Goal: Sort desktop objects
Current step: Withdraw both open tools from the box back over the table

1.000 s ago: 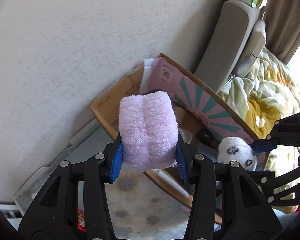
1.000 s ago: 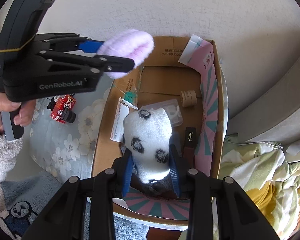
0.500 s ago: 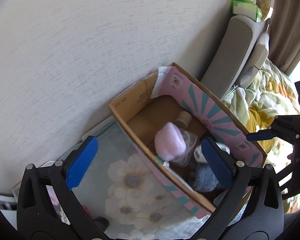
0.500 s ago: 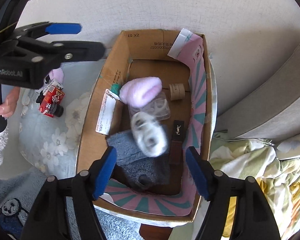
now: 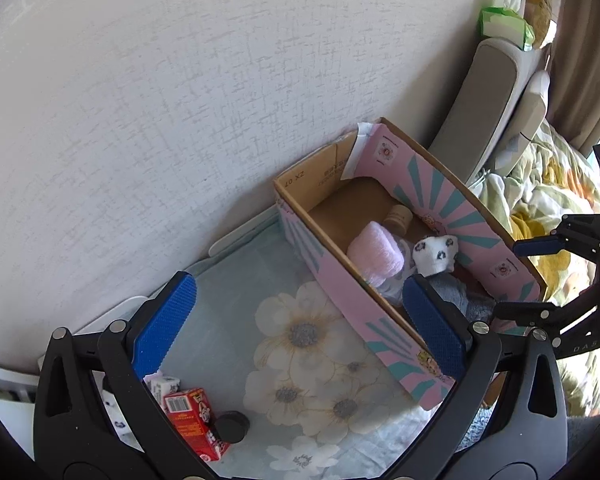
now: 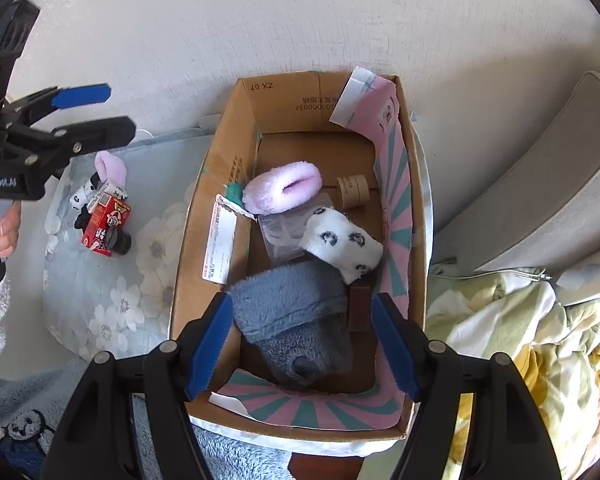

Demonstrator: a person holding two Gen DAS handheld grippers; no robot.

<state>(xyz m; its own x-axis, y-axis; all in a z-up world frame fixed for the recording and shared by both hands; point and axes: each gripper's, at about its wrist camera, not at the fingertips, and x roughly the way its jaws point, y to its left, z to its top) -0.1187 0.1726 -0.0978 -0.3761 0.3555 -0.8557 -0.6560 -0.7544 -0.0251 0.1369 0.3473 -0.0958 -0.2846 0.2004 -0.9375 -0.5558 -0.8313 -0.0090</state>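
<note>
Right gripper [image 6: 300, 344] hangs over the near end of the cardboard box [image 6: 216, 184], jaws spread wide w/ nothing between them. Directly under it, inside the box: grey fluffy cloth [image 6: 296, 320]. Further in: white panda-print sock [image 6: 342, 244] lying partly on a clear plastic case [image 6: 280, 236], dark slim box [image 6: 360, 306] wedged by the right wall, then pink fluffy roll [image 6: 284, 188] and a small beige cylinder [image 6: 354, 191] toward the far end, near the wall.

Left gripper [image 5: 300, 320] is held above the floral mat [image 5: 312, 344] on the table, beside the box's left wall, jaws also wide apart and empty. Near the mat's left edge: red carton [image 6: 108, 222] w/ a black round cap [image 6: 121, 242] touching it, another panda sock [image 6: 85, 194] and a small pink fluffy piece [image 6: 110, 168] just behind. Person's left hand [image 6: 4, 232] grips the handle at the left frame edge. Rumpled bedding [image 6: 520, 320] lies right of the box.
</note>
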